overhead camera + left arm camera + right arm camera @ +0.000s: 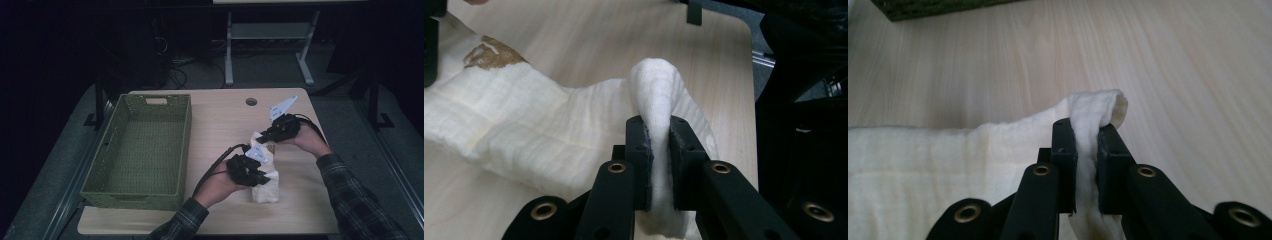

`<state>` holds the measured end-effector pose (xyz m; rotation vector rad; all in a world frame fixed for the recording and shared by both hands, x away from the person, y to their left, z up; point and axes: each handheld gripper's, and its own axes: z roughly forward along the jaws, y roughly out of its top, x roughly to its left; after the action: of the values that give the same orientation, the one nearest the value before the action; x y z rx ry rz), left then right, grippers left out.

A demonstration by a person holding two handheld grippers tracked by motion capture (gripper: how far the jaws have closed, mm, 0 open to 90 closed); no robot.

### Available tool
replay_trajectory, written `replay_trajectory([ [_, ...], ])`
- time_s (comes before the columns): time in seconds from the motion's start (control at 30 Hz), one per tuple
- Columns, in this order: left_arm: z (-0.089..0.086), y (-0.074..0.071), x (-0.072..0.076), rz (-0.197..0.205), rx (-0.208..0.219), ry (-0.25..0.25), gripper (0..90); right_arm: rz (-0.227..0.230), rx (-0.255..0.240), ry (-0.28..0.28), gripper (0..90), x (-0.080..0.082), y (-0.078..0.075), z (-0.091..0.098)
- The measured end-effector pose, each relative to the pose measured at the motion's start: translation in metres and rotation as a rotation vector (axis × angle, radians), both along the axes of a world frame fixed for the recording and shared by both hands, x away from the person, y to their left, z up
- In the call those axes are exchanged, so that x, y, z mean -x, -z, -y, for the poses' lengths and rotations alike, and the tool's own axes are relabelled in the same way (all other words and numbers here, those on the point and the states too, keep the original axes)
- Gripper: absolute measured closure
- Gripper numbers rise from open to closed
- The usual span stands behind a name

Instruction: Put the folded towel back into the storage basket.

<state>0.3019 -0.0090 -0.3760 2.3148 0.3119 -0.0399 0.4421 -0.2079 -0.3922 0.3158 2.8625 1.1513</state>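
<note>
Table [220, 120] with basket [140, 150], cloth [265, 190]

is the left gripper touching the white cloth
Touching: in the left gripper view, the left gripper has both jaws pinching a fold of the white cloth.

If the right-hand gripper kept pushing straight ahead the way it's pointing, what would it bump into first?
The right gripper is shut on a fold of the cream cloth, so cloth already lies in its line. Past that fold, it would probably meet the bare wooden table next; the depth is hard to judge.

Dark plaid sleeves [350, 192], black claws, brass screws [616, 167], grey plate [281, 107]
</note>
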Motion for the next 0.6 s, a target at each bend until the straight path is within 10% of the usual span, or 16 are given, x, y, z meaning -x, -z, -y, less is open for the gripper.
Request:
replay_trajectory([
  [0.6, -0.065, -0.055, -0.013, 0.035, 0.016, -0.068, 80.9, 0.02, -0.016, -0.016, 81.0, -0.016, -0.055, -0.054],
])
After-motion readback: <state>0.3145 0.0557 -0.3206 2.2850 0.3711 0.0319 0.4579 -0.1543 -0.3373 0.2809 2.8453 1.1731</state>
